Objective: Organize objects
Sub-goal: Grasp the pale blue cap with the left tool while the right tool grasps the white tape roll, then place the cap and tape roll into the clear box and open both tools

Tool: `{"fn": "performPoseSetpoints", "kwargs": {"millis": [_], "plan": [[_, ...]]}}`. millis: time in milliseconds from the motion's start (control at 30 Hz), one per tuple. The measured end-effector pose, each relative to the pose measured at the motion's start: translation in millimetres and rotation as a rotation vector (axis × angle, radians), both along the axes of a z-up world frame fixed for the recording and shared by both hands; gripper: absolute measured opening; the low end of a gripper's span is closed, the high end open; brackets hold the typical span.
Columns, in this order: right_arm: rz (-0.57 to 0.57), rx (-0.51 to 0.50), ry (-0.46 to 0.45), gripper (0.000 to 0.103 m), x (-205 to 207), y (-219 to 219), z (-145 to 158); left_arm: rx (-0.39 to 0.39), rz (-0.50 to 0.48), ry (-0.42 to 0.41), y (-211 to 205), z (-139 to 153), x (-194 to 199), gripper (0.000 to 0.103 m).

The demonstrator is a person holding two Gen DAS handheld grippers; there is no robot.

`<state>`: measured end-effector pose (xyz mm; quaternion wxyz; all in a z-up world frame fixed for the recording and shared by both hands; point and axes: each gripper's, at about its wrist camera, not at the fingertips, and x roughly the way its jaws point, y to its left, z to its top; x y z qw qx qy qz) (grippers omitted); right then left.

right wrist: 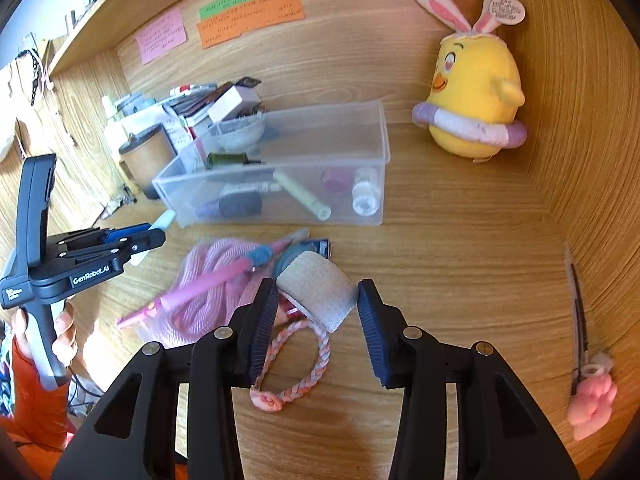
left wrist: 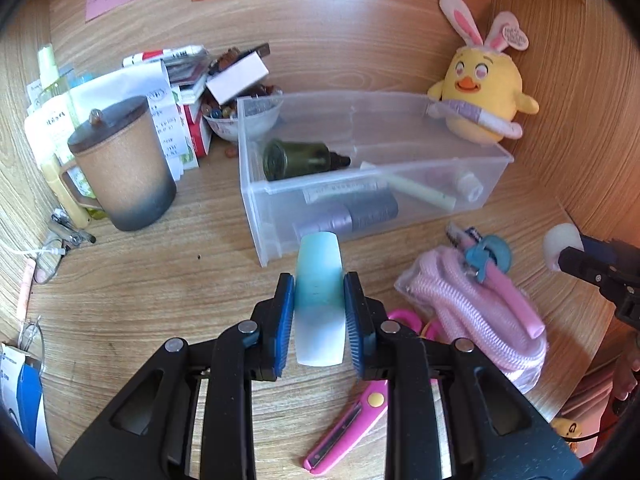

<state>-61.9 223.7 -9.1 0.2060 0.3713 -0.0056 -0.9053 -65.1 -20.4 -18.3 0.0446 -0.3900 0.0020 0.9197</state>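
Note:
My left gripper (left wrist: 319, 312) is shut on a blue-to-white tube (left wrist: 319, 300) and holds it above the desk, just in front of the clear plastic bin (left wrist: 256, 208). The bin holds a dark green bottle (left wrist: 298, 159), a grey tube (left wrist: 372, 208) and a pale stick (left wrist: 420, 190). My right gripper (right wrist: 316, 328) is open, with a beige sponge-like roll (right wrist: 318, 294) between its jaws, close to the left one; I cannot tell whether it touches. The left gripper also shows in the right wrist view (right wrist: 158, 224).
A pink mesh pouch (left wrist: 480, 312) with pens, pink scissors (left wrist: 348, 428) and a braided hair tie (right wrist: 296, 364) lie on the desk. A lidded brown mug (left wrist: 128, 168), a paper pile, a yellow plush chick (left wrist: 480, 92) and a pink clip (right wrist: 592, 404) stand around. Wooden walls enclose the desk.

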Motion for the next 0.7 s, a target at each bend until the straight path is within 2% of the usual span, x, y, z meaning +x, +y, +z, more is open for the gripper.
{"fn": "performPoseSetpoints", "kwargs": {"millis": [433,700], "plan": [[-0.014,-0.036,0.139,0.038,-36,-10,50,0.041,0.004,0.141,-5,52,-13,0.024],[-0.011,-0.027,0.153,0.038,-70,-26,55,0.069,-0.017,0.118,-3,56,-45,0.024]]}}
